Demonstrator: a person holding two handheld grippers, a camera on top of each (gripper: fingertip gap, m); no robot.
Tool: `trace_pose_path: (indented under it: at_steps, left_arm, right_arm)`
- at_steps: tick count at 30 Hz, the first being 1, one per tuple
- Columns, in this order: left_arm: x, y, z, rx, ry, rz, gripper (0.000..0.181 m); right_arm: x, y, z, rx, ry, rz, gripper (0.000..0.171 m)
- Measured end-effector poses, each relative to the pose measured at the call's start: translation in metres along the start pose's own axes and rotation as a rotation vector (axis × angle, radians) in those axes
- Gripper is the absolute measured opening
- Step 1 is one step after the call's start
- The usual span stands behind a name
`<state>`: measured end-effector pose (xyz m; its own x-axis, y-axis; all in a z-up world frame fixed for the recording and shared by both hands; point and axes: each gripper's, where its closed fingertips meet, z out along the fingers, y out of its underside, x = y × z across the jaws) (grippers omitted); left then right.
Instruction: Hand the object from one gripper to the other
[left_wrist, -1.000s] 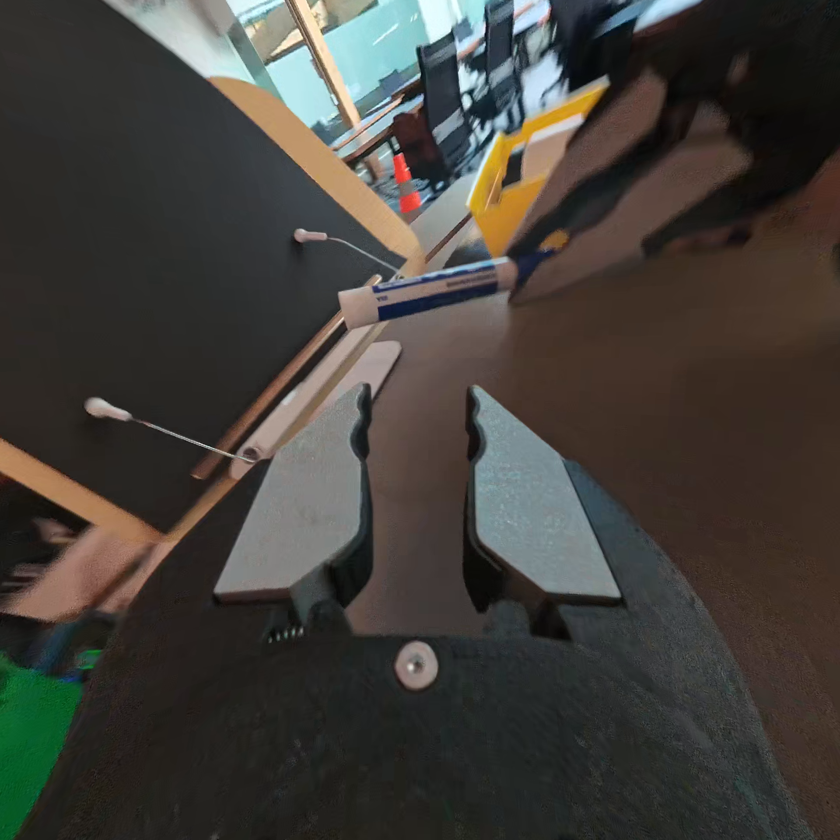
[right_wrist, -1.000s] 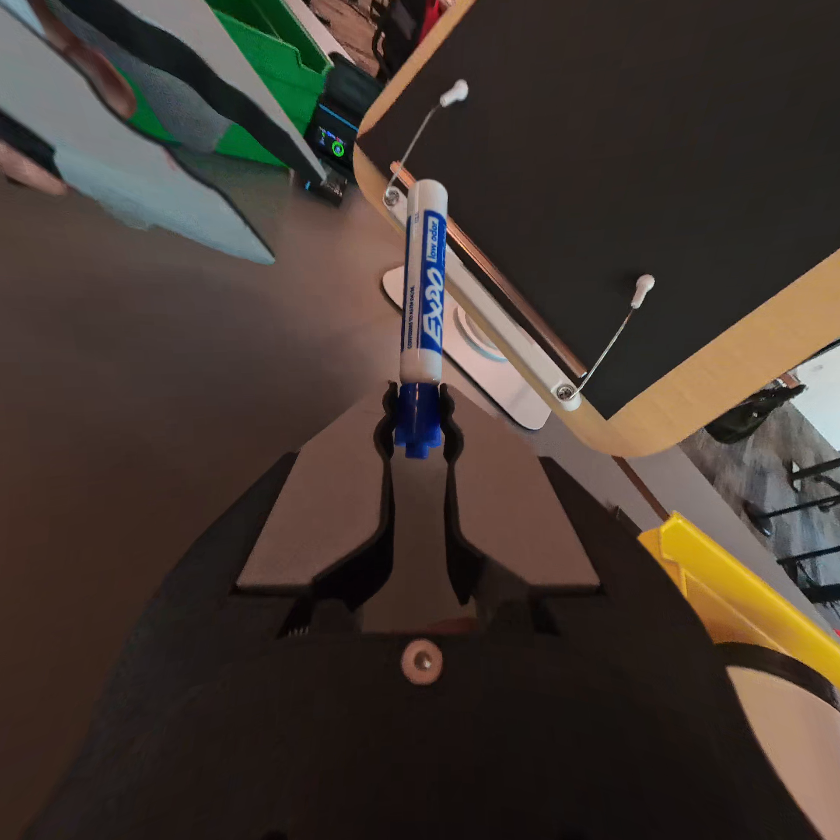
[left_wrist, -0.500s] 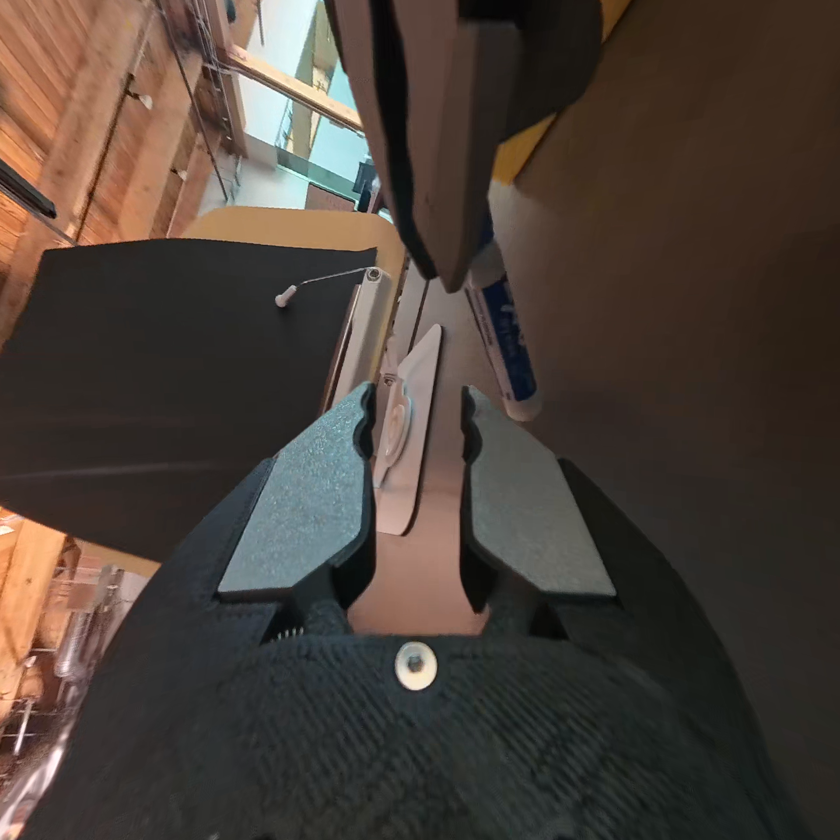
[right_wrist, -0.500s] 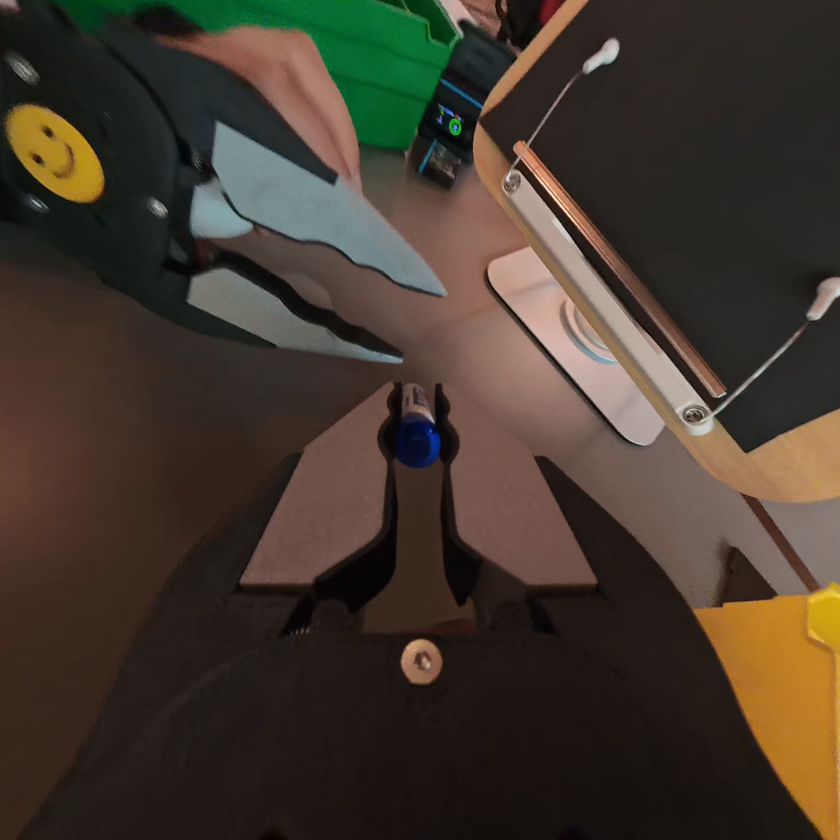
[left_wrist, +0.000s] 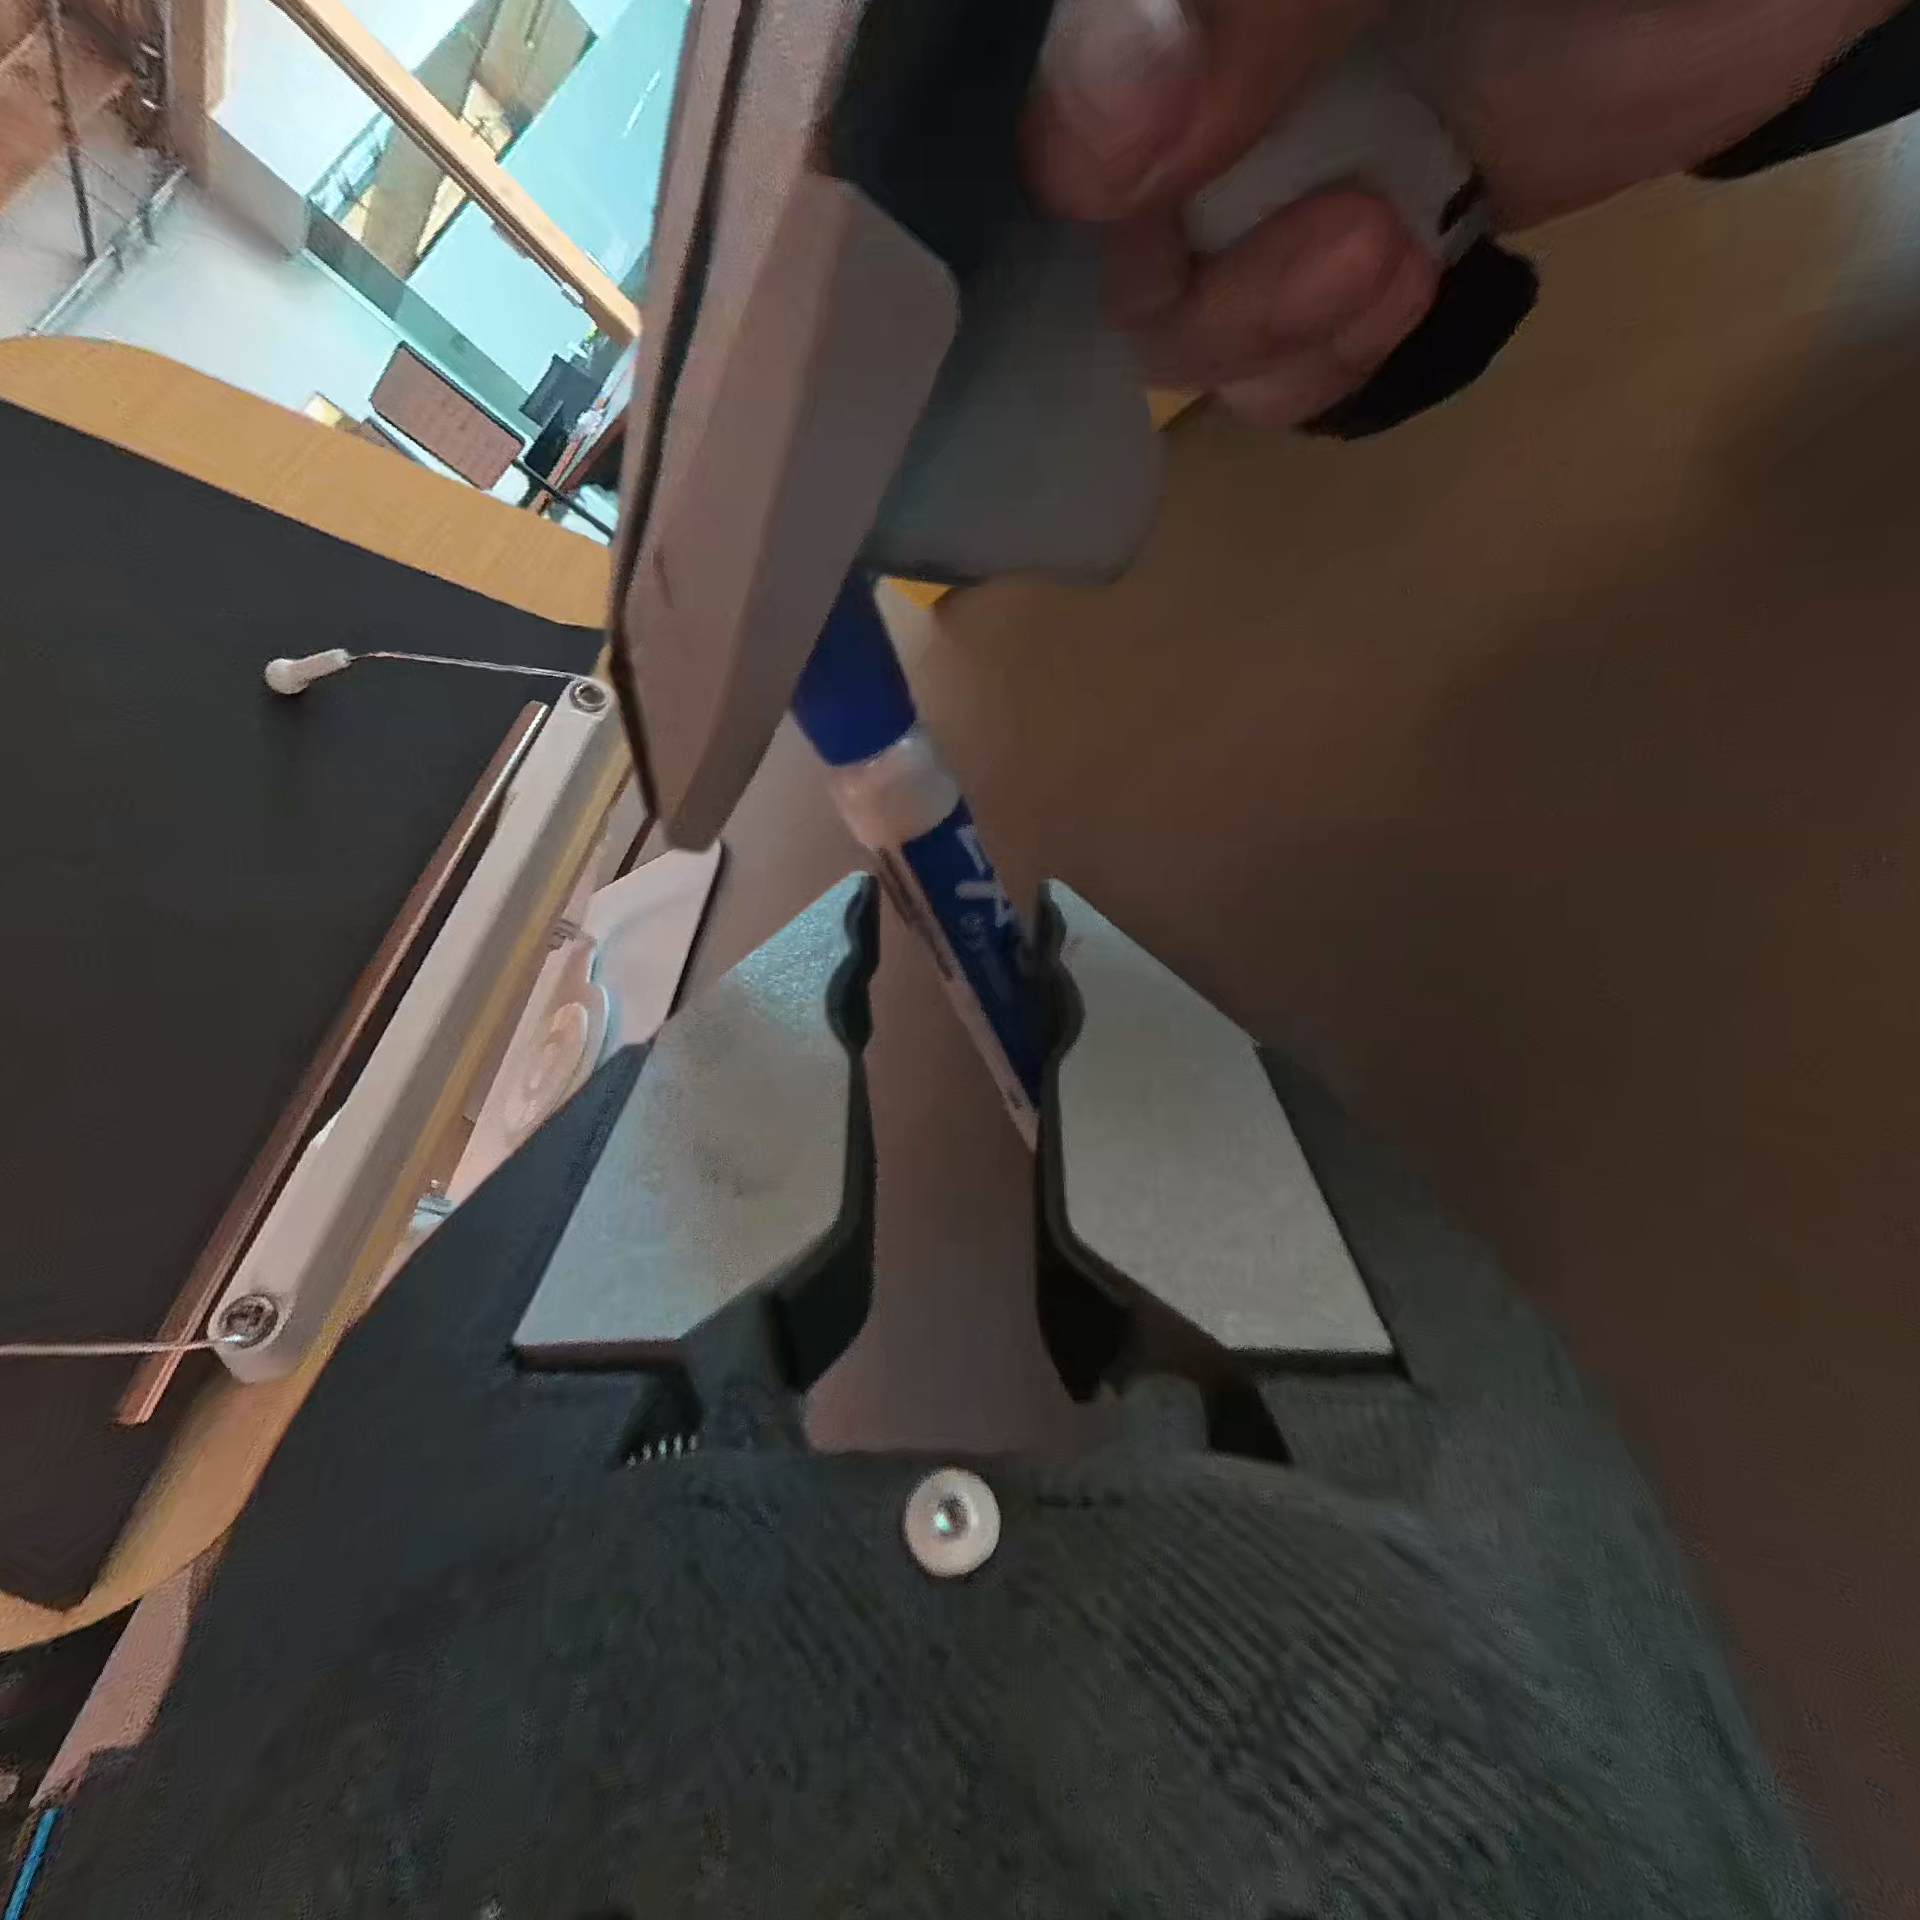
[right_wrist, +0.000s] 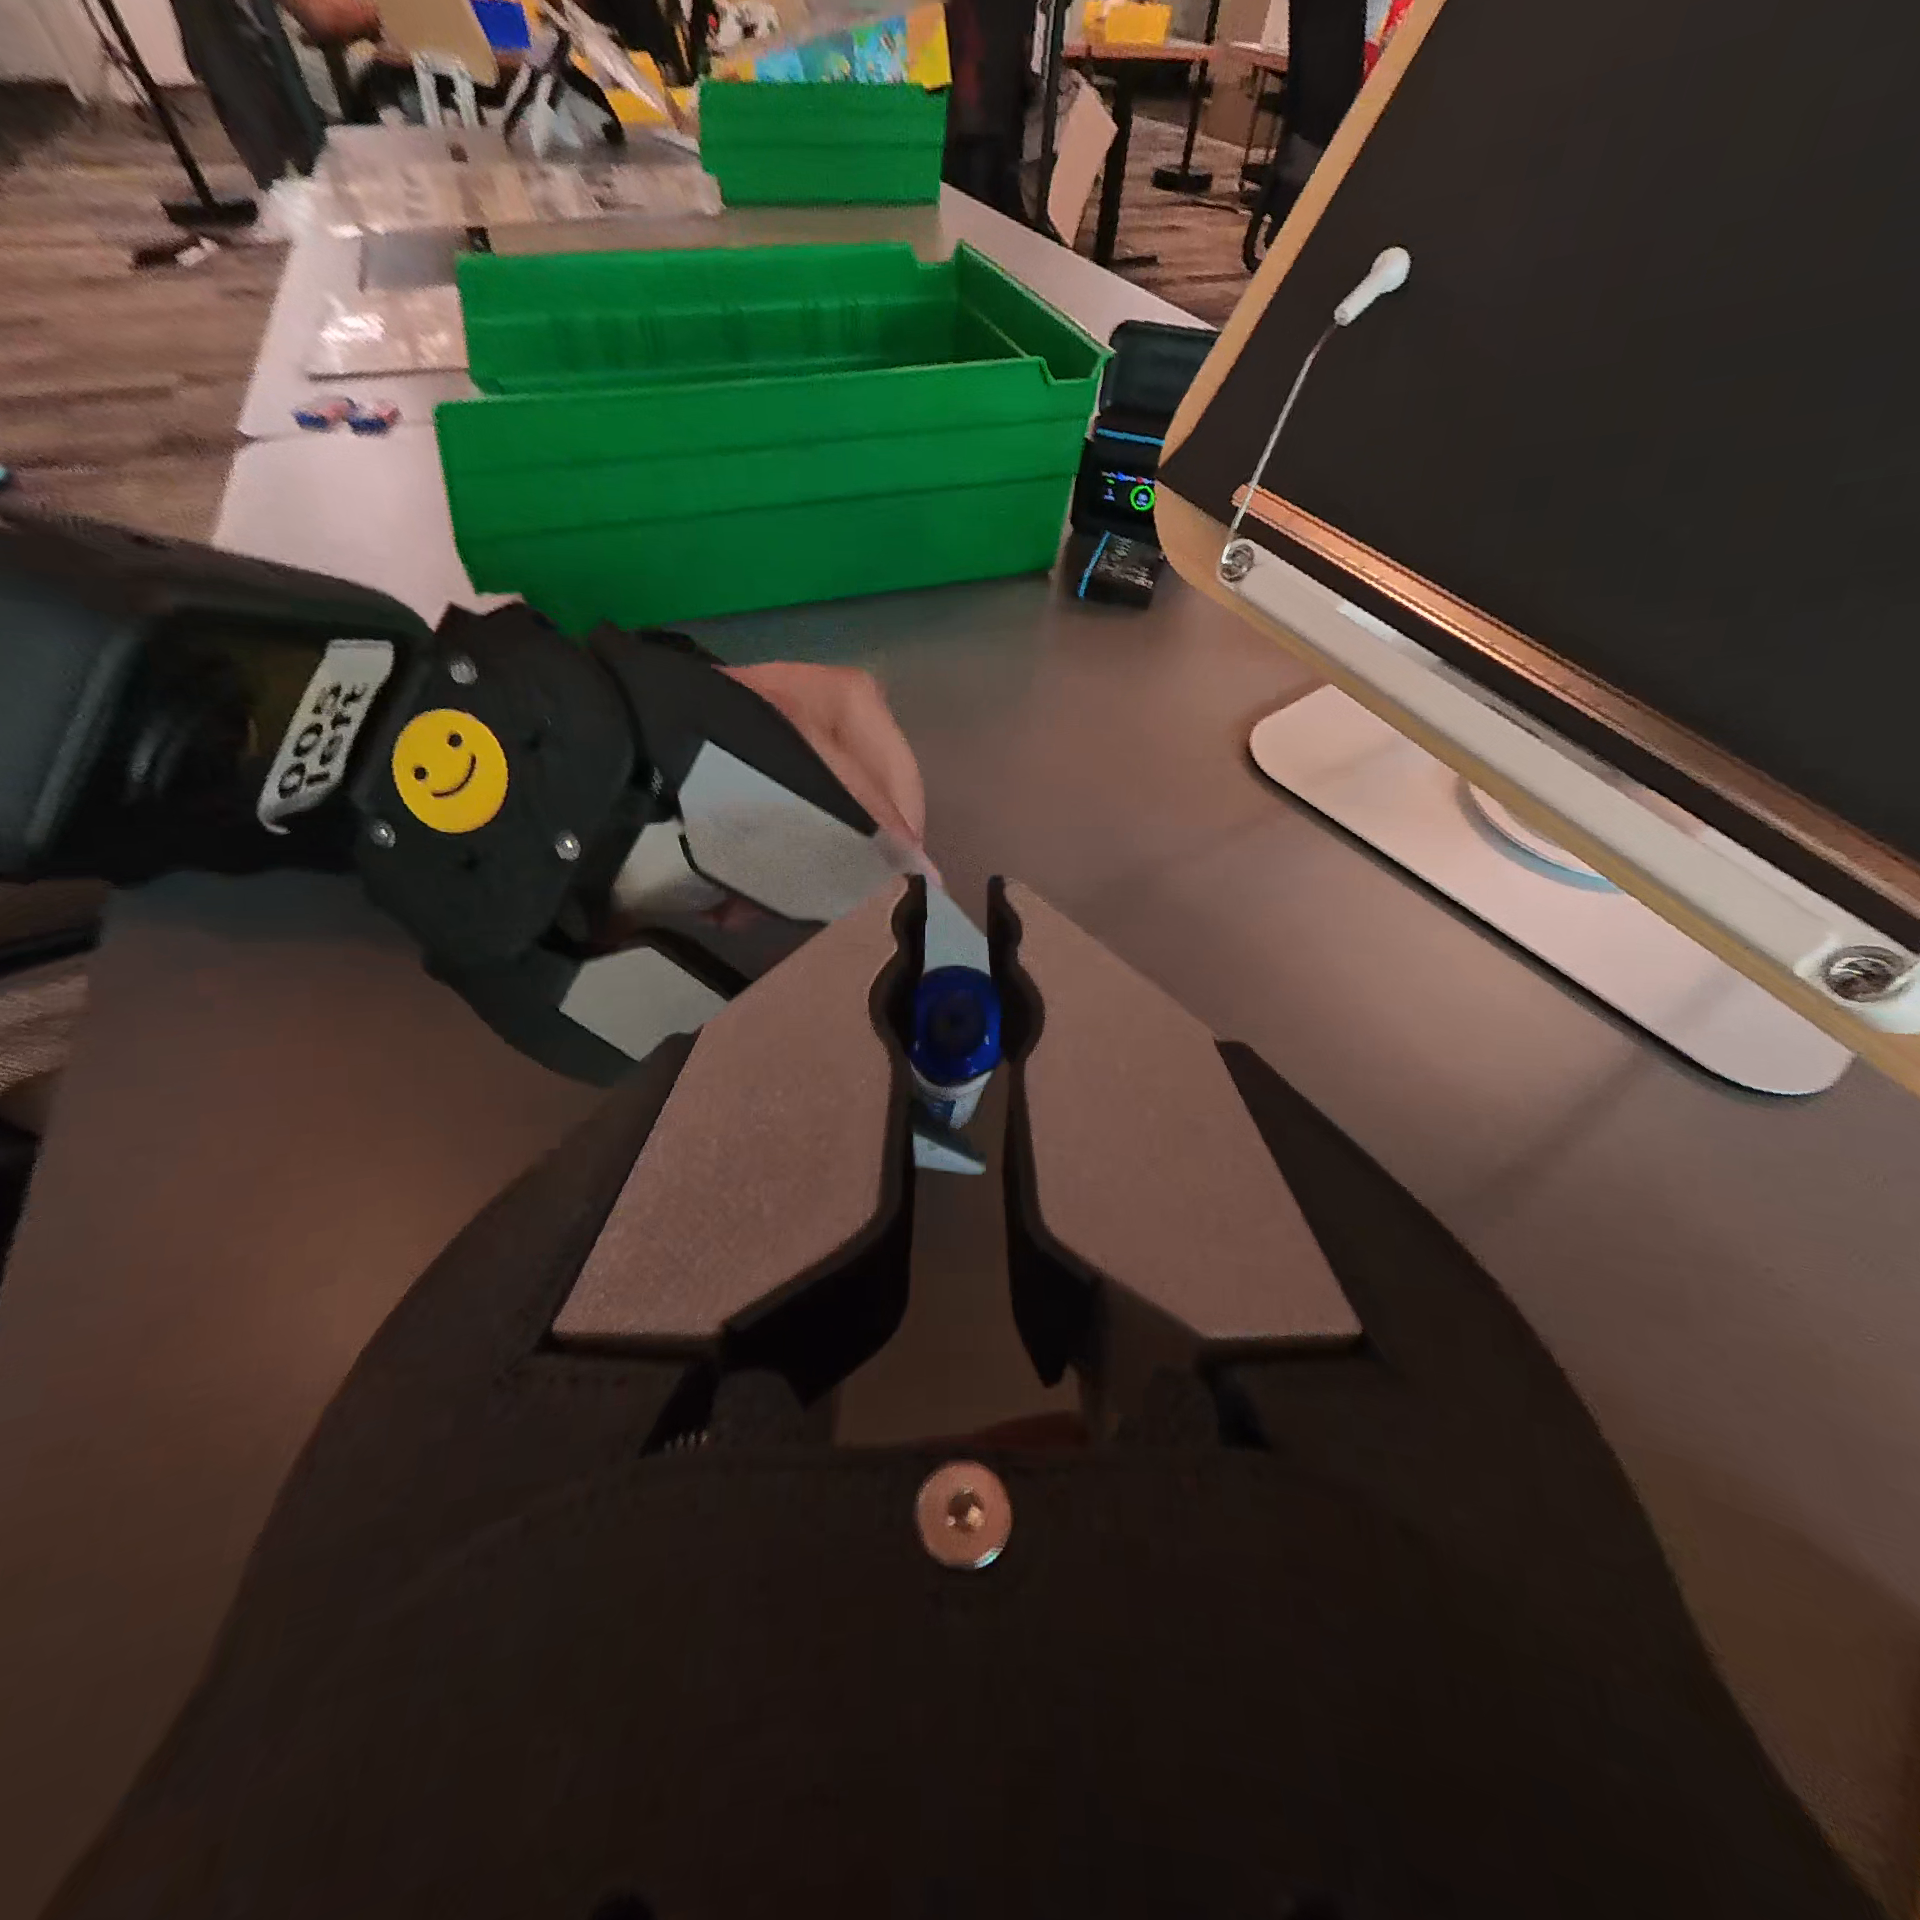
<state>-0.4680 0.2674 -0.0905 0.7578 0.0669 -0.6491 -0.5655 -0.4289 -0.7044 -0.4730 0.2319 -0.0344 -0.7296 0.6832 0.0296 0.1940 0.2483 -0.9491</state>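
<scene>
A white marker with a blue cap is held by its cap in my right gripper, which is shut on it. In the left wrist view the marker slants down from the right gripper into my left gripper. The barrel lies between the left fingers, against the right-hand one, with a gap to the other. The left jaws stand partly open. The left gripper, with a yellow smiley sticker, reaches in from the left just under the right gripper's tips. A hand holds the right gripper.
A black board with a wooden rim stands on a white base at the right. Two green bins and a small black device sit farther back on the grey table. My right fingertips sit around 6 cm from my left ones.
The two grippers have come together. The marker's barrel, beside the left fingers half a second ago, now lies between them. The left jaws have narrowed. The right gripper still holds the cap.
</scene>
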Motion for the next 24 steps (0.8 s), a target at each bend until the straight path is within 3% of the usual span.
trace_pose_path:
  at_steps: [7,12,17,19,21,24]
  left_arm:
    - [-0.017,-0.002,-0.004,0.024,0.007,-0.177,0.016]
    - [-0.031,-0.005,-0.014,0.085,0.011,-0.306,0.016]
    - [-0.029,-0.015,-0.017,0.133,0.061,-0.389,0.016]
    - [-0.026,-0.017,-0.018,0.134,0.077,-0.400,0.016]
    - [-0.021,-0.023,-0.019,0.154,0.102,-0.404,0.016]
    - [-0.018,-0.025,-0.020,0.149,0.113,-0.425,0.016]
  right_arm:
    - [-0.002,-0.017,-0.010,0.123,-0.029,0.007,0.000]
    - [0.009,-0.027,-0.024,0.204,-0.052,0.099,0.028]
    - [-0.007,-0.026,-0.019,0.207,-0.167,0.127,0.043]
    - [-0.016,-0.018,-0.011,0.149,-0.196,0.094,0.042]
    - [-0.014,-0.012,-0.004,0.116,-0.138,0.042,0.020]
    - [-0.013,-0.011,-0.004,0.099,-0.094,-0.014,0.016]
